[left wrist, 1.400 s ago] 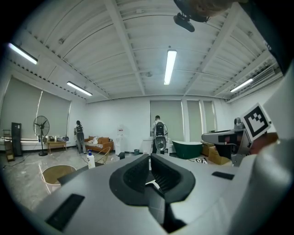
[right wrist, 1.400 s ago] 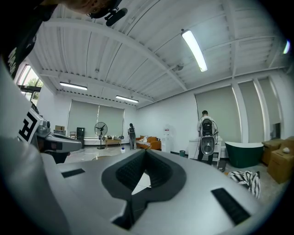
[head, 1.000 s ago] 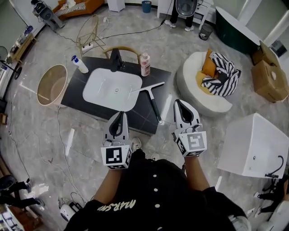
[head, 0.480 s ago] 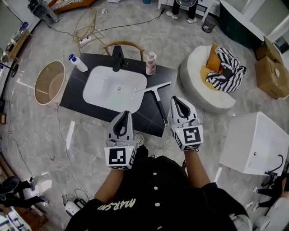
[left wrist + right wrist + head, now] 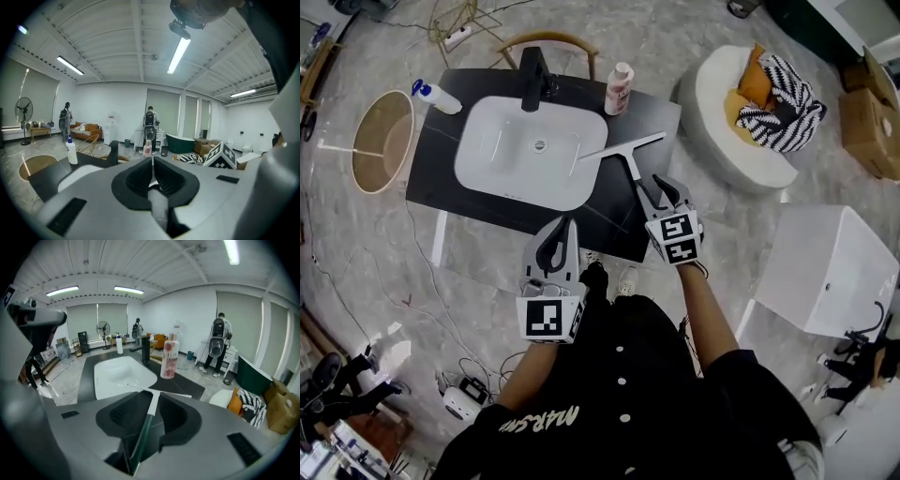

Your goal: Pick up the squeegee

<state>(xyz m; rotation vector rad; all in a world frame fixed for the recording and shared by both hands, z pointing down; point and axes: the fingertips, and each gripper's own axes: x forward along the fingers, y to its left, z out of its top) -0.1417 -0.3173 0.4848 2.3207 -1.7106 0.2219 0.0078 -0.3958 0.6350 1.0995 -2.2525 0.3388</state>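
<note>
The squeegee (image 5: pixel 627 154) lies on the black countertop (image 5: pixel 441 192) right of the white basin (image 5: pixel 528 150), white blade far, dark handle toward me. My right gripper (image 5: pixel 662 190) sits low over that handle. In the right gripper view the green handle (image 5: pixel 142 434) runs between the jaws toward the blade (image 5: pixel 174 394). The right gripper (image 5: pixel 151 397) has just been opening and stands open around the handle, its pads not pressing on it. My left gripper (image 5: pixel 562 225) hovers at the counter's near edge, shut and empty; in the left gripper view its jaws (image 5: pixel 151 160) meet in a line.
A black faucet (image 5: pixel 533 79), a pink bottle (image 5: pixel 620 88) and a spray bottle (image 5: pixel 435 96) stand along the counter's far side. A round basket (image 5: pixel 380 141) stands left of it, a white pouf (image 5: pixel 719 117) with a striped cloth right, a white box (image 5: pixel 830 272) near right.
My right gripper has dropped forward onto the squeegee handle, and its jaws went from shut to open. The left gripper has moved forward and down a little, still shut.
</note>
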